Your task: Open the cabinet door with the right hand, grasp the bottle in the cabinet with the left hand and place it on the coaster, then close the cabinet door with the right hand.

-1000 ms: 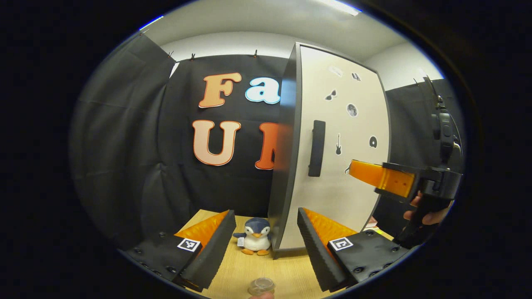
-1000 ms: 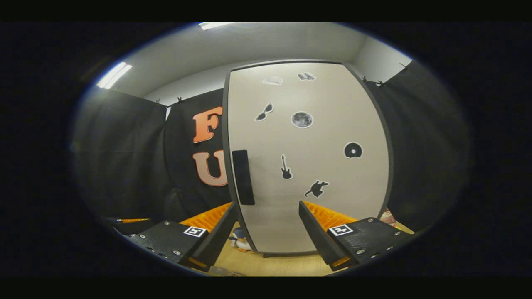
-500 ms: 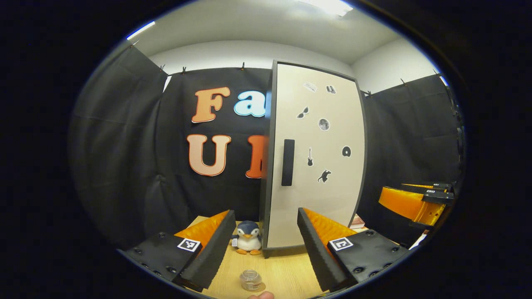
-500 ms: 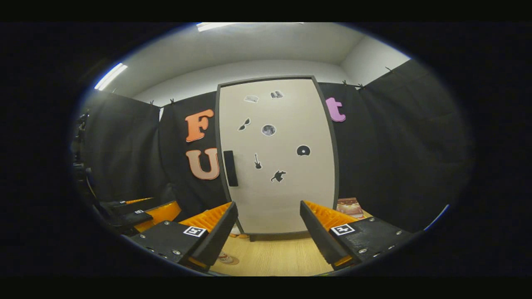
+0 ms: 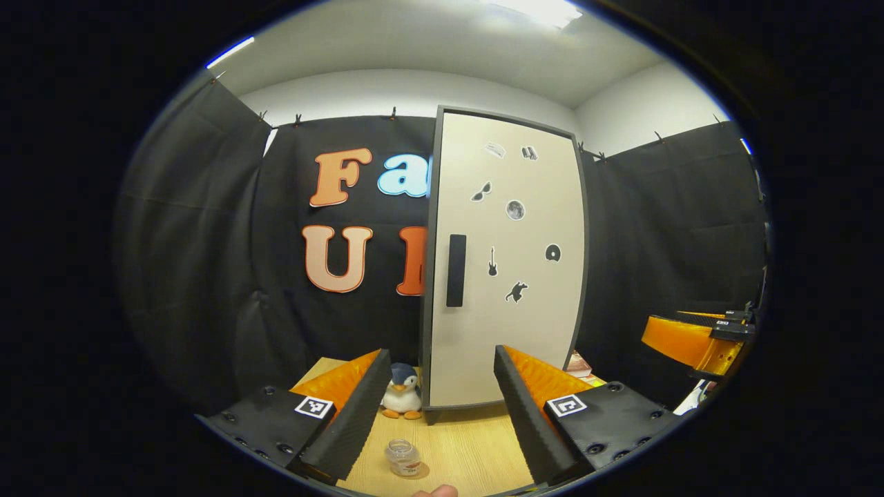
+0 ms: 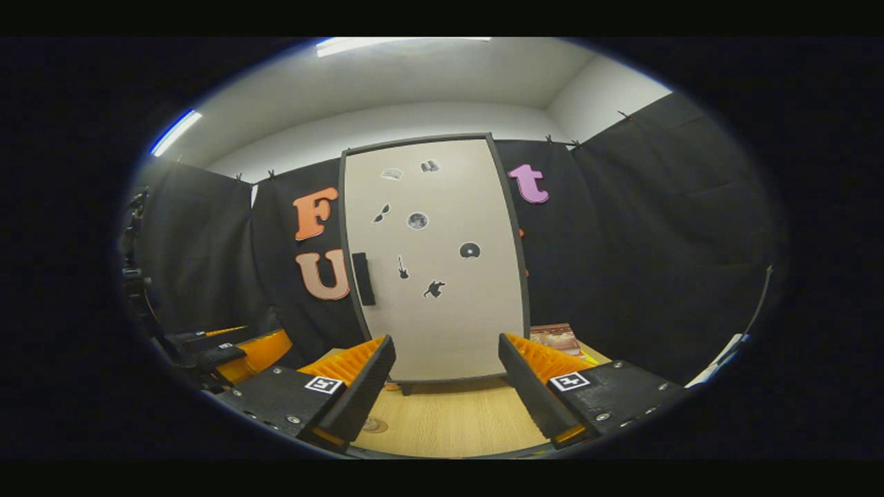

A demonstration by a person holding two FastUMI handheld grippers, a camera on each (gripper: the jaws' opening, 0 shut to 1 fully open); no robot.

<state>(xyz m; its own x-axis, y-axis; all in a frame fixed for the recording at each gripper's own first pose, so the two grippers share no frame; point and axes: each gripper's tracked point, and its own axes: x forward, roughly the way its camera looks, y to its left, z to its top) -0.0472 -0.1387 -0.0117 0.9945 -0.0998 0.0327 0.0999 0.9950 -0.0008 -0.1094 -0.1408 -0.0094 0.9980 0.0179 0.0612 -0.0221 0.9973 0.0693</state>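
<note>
Left gripper (image 5: pixel 436 400) wide open, empty, above the counter (image 5: pixel 469 449); right gripper (image 6: pixel 442 386) likewise spread, holding nothing. One small clear bottle (image 5: pixel 403 457), upright on a round coaster (image 5: pixel 418 473) between the left fingers. One pale cabinet door (image 5: pixel 507 262), shut, with one dark handle (image 5: pixel 456 270) and seven stickers. One penguin (image 5: pixel 402 400) beside the cabinet.

Cabinet door (image 5: pixel 507 262) cream-white with dark grey edge, black handle (image 5: pixel 456 270), small black and grey stickers (image 5: pixel 515 209): sunglasses, moon, guitar, disc, cat shape. Table (image 5: pixel 463 442) light wood grain. Bottle (image 5: pixel 403 457) clear with whitish label, near the table's front edge. Penguin plush (image 5: pixel 402 393) dark blue and white, orange beak and feet. Book (image 6: pixel 552 338) reddish-brown cover, by the cabinet's right side. Ceiling white. Coaster (image 6: pixel 373 424) light brown, faint ring pattern.
</note>
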